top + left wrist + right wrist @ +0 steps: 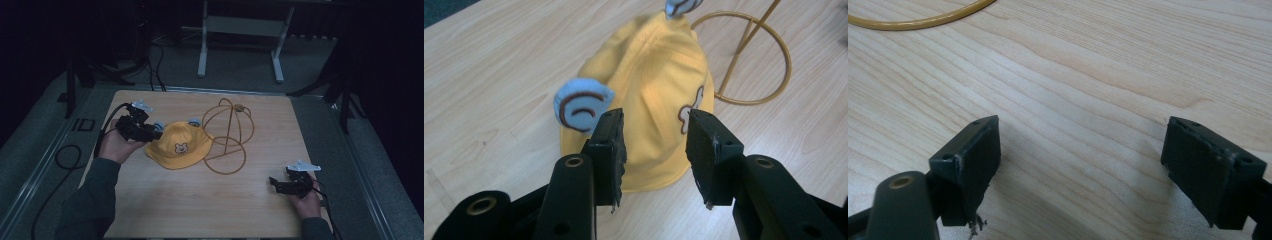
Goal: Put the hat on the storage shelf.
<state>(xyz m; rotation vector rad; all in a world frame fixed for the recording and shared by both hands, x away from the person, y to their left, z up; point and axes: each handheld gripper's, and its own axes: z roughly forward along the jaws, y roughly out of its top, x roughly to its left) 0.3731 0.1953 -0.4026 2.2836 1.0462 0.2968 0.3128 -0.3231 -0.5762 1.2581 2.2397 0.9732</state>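
- Nearest the person's edge of the table (165, 210), on its right, the right gripper (280, 184) rests low over bare wood, held in a hand (306, 200) that comes up from the bottom corner; a grey three-cornered plate sits on top of it.
- Its jaws stand spread wide with nothing between them; in the right gripper view the pale wood grain runs clear across the gap, and a short arc of golden wire shows at the top left.
- On the left side, farther up the table, the left gripper (154, 134) is held in the other hand (116, 145), a dark sleeve (92, 200) behind it, a black cable (65, 165) looping off over the table edge.
- Its jaws are partly spread and point at the yellow hat (177, 145); in the left gripper view the hat's brim (649, 175) lies in the gap between the two pads, but I cannot tell whether either pad presses on the cloth.
- The yellow hat lies near the middle of the table, crown up, a small bear face (181, 148) on its front and two pale blue ears (581, 107) on top.
- Just beyond it, to its right, stands a golden wire hat stand (227, 135), a dome of hoops on a round base ring; the hat's edge reaches the stand.
- Beyond the table's far edge, a white metal frame (240, 45) stands on the grey floor.
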